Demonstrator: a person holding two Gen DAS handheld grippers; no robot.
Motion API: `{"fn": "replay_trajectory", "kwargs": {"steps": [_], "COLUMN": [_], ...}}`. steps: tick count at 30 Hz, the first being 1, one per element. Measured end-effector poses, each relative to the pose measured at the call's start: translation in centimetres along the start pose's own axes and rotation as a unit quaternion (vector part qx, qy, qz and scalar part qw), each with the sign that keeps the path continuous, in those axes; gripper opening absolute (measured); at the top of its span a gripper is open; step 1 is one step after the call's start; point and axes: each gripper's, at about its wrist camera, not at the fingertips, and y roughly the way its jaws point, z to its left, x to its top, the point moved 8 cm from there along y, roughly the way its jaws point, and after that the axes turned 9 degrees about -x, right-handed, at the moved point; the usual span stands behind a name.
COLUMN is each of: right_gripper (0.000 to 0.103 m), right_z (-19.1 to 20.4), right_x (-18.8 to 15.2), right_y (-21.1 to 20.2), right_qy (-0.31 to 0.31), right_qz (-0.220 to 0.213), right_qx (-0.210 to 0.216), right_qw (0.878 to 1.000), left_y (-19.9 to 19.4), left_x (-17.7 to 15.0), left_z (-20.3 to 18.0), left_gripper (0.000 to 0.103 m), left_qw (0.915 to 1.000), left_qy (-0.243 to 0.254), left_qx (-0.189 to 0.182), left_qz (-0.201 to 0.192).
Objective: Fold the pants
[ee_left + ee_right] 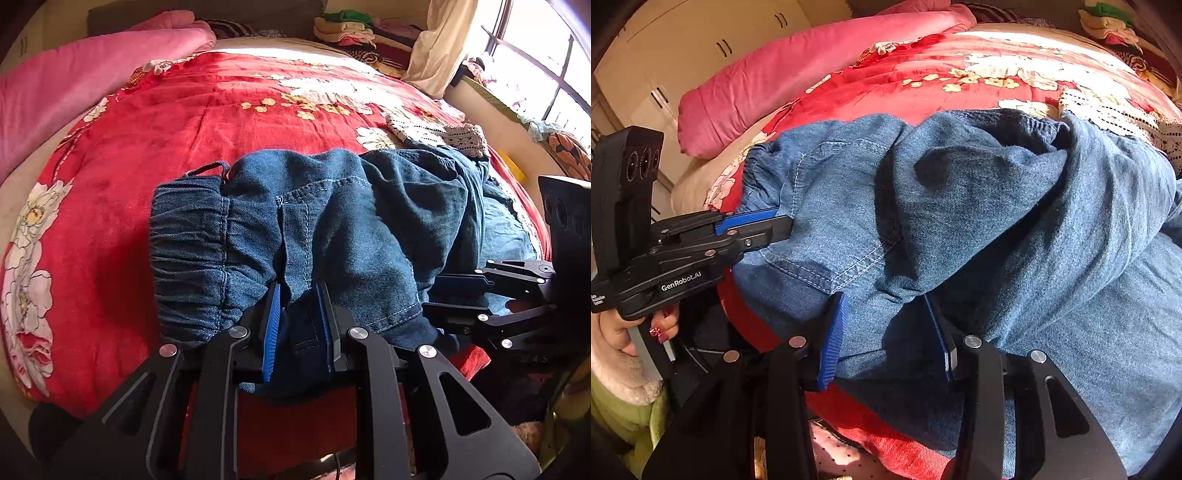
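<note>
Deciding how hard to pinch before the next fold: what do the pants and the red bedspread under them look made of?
Pants: apparently soft washed denim, matte, with a visible twill weave, pale topstitching and a gathered elastic waistband; it drapes in loose folds. Red bedspread: looks like plush fleece or velour, floral print, with a slight sheen and brushed nap in the sunlight; the fibre cannot be told.

The pants are soft matt blue denim with pale stitched seams and a gathered elastic waistband. Beneath them lies a plush red floral blanket with a slight sheen. Each tool, left and right, is matt black plastic with shiny metal rivets and ribbed blue pads.
</note>
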Motion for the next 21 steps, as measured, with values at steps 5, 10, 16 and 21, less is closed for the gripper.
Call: {"fn": "replay_trajectory", "kwargs": {"steps": [5, 10, 16, 21], "right_gripper": [0.045, 0.054, 0.061, 0.067], "right_z": [-1.1, -5.3, -10.2, -13.2], "right_x": [0.9, 2.8, 6.2, 9.5], "right_y": [-4.2, -9.1, -10.2, -8.2], "right_qy": [0.033, 0.061, 0.069, 0.061], "right_qz": [-0.042, -0.099, -0.108, -0.083], "right_qx": [0.053, 0.020, -0.053, -0.083], "right_qw": [0.997, 0.993, 0.990, 0.991], "left_y": [-2.3, -5.6, -4.0, 0.4], "left_x": [1.1, 3.3, 4.7, 3.6], "left_z": [-1.0, -3.2, -8.4, -12.7], "left_gripper": [0.027, 0.045, 0.052, 0.052], "left_qw": [0.9996, 0.9974, 0.9948, 0.9904], "left_qy": [-0.003, 0.018, 0.054, 0.066], "left_qx": [-0.011, -0.012, -0.066, -0.121], "left_qz": [-0.024, -0.068, -0.055, -0.003]}}
